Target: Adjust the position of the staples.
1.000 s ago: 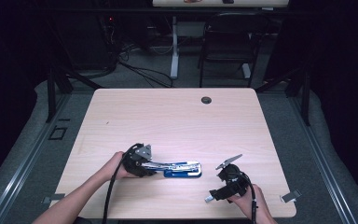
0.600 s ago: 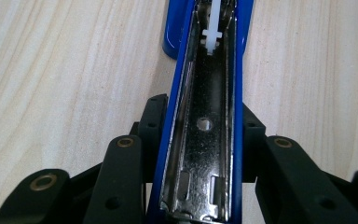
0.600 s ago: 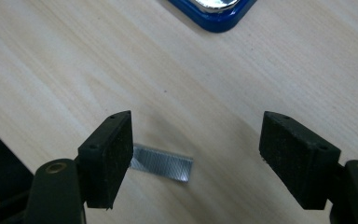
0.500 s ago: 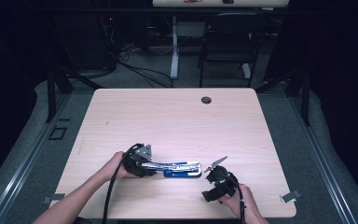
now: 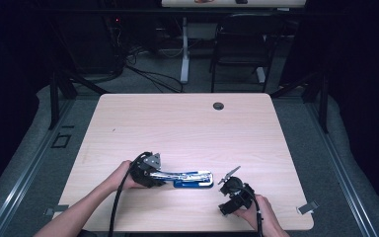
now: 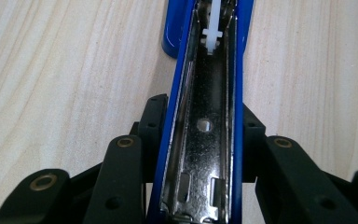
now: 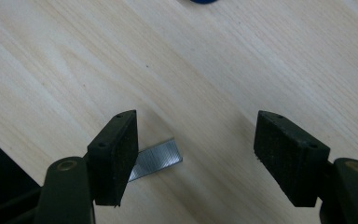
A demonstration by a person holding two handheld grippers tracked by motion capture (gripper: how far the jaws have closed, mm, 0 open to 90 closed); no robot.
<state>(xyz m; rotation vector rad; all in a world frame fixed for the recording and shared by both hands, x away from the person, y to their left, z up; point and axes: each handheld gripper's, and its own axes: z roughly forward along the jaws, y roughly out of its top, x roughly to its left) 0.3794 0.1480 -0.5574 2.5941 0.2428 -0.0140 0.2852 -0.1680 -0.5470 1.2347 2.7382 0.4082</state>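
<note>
Holding the stapler (image 5: 190, 177) steady looks like the left claw's (image 5: 150, 174) whole job: its jaws are clamped on the blue sides at the hinge end, pads pressed against both walls, as the left gripper view shows (image 6: 200, 154). The stapler lies flat on the tabletop (image 5: 177, 128) near the 6 o'clock edge, pointing toward 3 o'clock in the high view, top arm swung open so the bare metal channel (image 6: 205, 163) faces up with its white pusher (image 6: 213, 28) far down the track. That pose suits loading: an open, pinned magazine will not slide when something is dropped in. The right claw (image 5: 234, 195) hangs at about 4 o'clock from the stapler's tip, apart from it, pointed down at the wood. Its jaws have just been closing yet stand well apart and grip nothing; in the right gripper view a strip of staples (image 7: 156, 158) lies flat on the tabletop, one end running under the left-hand pad (image 7: 116, 154), the other pad well clear. Judgement: the strip is being bracketed for pickup, then goes into the channel. Risk: the strip is thin and flat, so pads may skate over it or snap it.
</note>
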